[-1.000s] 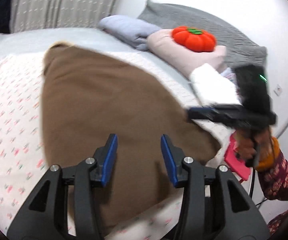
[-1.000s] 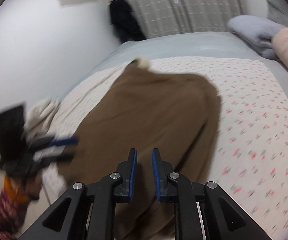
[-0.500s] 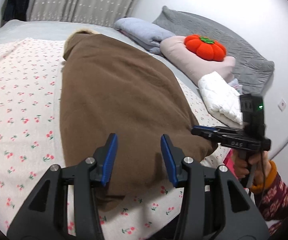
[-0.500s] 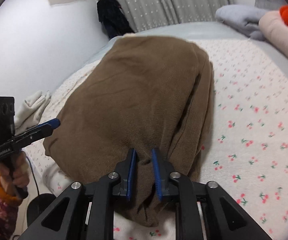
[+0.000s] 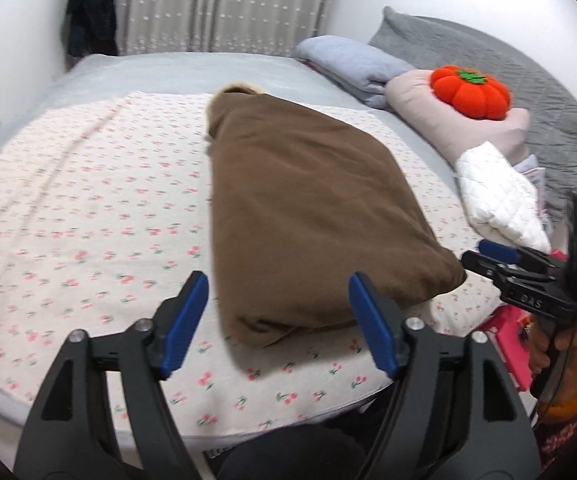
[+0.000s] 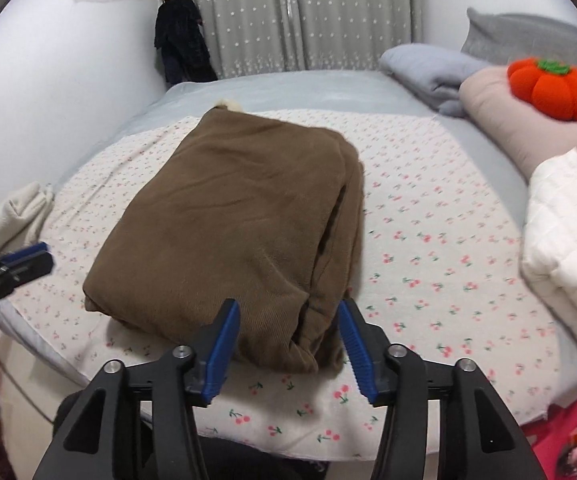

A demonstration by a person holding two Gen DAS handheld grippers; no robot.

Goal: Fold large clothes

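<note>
So the brown coat [image 6: 240, 216] lies folded on the cherry sheet [image 6: 428, 240], its near end close to the bed's front edge. Its pale collar [image 5: 240, 89] barely peeks out at the far end. Both grippers have just been opening: left gripper [image 5: 278, 316] and right gripper [image 6: 288, 346] hang wide, holding nothing. Only the right view shows the stacked layers on the coat's right side and a cream cloth [image 6: 16, 212] at the left edge, partly cut off.
</note>
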